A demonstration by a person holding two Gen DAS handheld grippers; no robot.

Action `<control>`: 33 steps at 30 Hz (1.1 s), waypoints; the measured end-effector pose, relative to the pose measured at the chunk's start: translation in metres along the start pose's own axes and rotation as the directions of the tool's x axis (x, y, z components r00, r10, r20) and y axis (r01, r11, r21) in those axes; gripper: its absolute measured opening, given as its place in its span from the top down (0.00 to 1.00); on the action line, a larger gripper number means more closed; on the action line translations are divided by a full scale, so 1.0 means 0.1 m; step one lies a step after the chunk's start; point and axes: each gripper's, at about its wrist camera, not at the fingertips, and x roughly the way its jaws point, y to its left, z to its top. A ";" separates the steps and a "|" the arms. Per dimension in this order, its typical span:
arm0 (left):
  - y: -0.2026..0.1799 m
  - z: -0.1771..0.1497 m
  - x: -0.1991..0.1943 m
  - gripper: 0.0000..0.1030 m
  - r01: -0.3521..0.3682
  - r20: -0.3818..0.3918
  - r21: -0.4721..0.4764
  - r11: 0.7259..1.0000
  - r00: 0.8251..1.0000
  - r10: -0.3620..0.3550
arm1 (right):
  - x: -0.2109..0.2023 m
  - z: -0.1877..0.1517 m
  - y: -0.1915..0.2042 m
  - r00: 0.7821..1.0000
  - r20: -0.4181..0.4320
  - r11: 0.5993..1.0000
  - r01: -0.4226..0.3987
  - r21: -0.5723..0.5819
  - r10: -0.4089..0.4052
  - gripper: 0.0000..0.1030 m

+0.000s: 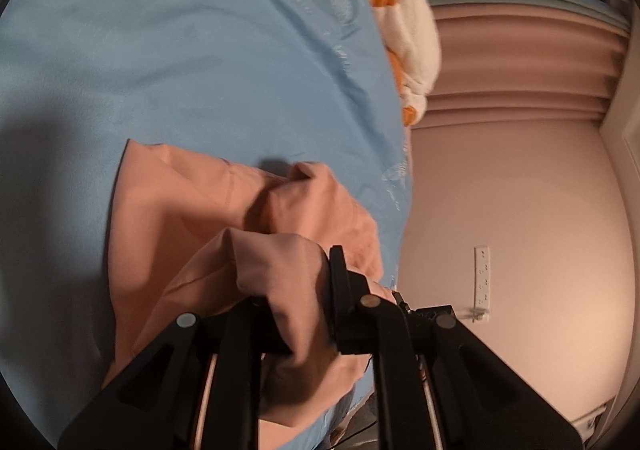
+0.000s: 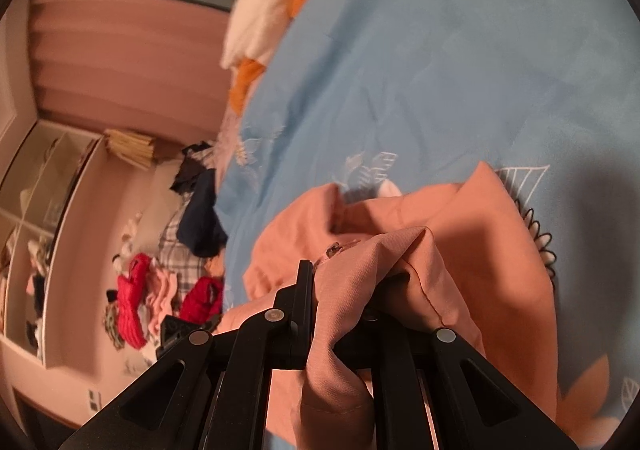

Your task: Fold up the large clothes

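A salmon-pink garment (image 1: pixel 208 210) lies bunched on a light blue bedspread (image 1: pixel 180 50). My left gripper (image 1: pixel 296 286) is shut on a fold of the pink cloth, which wraps over its fingers and hides the left fingertip. In the right wrist view the same pink garment (image 2: pixel 460 242) spreads below and to the right. My right gripper (image 2: pixel 344 282) is shut on another bunched fold of it, and the cloth drapes over the right finger. Both views are rolled sideways.
An orange and white blanket (image 1: pixel 404 22) lies at the far edge of the blue bedspread (image 2: pixel 420 70). Pink curtains (image 1: pixel 520 62) and a wall with a power strip (image 1: pixel 482 278) are at the right. A heap of clothes (image 2: pixel 168 278) lies on the floor beside the bed, near shelves (image 2: pixel 36 210).
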 end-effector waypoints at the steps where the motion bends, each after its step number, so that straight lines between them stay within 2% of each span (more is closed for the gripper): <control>1: 0.04 0.01 0.02 0.87 -0.010 -0.005 -0.014 1.000 1.000 0.010 | 0.02 0.01 -0.03 1.000 -0.007 1.000 0.012 0.011 -0.012 0.91; 3: 0.12 0.03 0.05 0.85 -0.020 -0.014 -0.030 0.999 1.000 0.019 | 0.05 0.02 -0.07 0.999 -0.023 0.999 0.033 0.018 -0.032 0.90; 5: 0.19 0.05 0.05 0.79 -0.011 -0.018 -0.059 0.998 1.000 0.010 | 0.03 0.02 -0.11 0.999 -0.036 0.999 0.037 0.022 -0.036 0.90; 7: 0.26 0.07 0.03 0.63 0.007 -0.009 -0.102 0.995 1.000 -0.008 | 0.01 0.04 -0.17 0.999 -0.045 0.998 0.031 0.050 -0.028 0.86; 8: 0.30 0.08 0.01 0.59 0.024 0.002 -0.131 0.991 1.000 -0.024 | -0.01 0.05 -0.21 0.999 -0.046 0.997 0.026 0.073 -0.023 0.84; 10: 0.35 0.10 -0.04 0.48 0.070 0.021 -0.178 0.982 0.998 -0.067 | -0.03 0.07 -0.27 0.999 -0.043 0.993 0.006 0.118 -0.001 0.73; 12: 0.39 0.13 -0.07 0.45 0.094 0.037 -0.212 0.973 0.995 -0.088 | -0.06 0.10 -0.31 0.999 -0.032 0.988 -0.019 0.155 0.024 0.67; 16: 0.41 0.16 -0.08 0.45 0.098 0.038 -0.230 0.968 0.995 -0.092 | -0.12 0.12 -0.39 0.998 -0.018 0.977 -0.061 0.207 0.066 0.65; 22: 0.51 0.21 -0.13 0.45 0.157 0.063 -0.295 0.942 0.987 -0.145 | -0.18 0.15 -0.52 0.990 0.016 0.941 -0.141 0.309 0.143 0.56; 25: 0.52 0.24 -0.20 0.37 0.200 0.091 -0.319 0.926 0.979 -0.180 | -0.19 0.15 -0.50 0.979 0.054 0.913 -0.202 0.354 0.195 0.52; 29: 0.47 0.31 -0.22 0.34 0.212 0.127 -0.321 0.923 0.976 -0.179 | -0.28 0.19 -0.48 0.962 0.112 0.888 -0.273 0.369 0.250 0.48; 33: 0.40 0.36 -0.20 0.32 0.238 0.150 -0.322 0.917 0.969 -0.198 | -0.26 0.23 -0.46 0.943 0.163 0.861 -0.330 0.386 0.289 0.38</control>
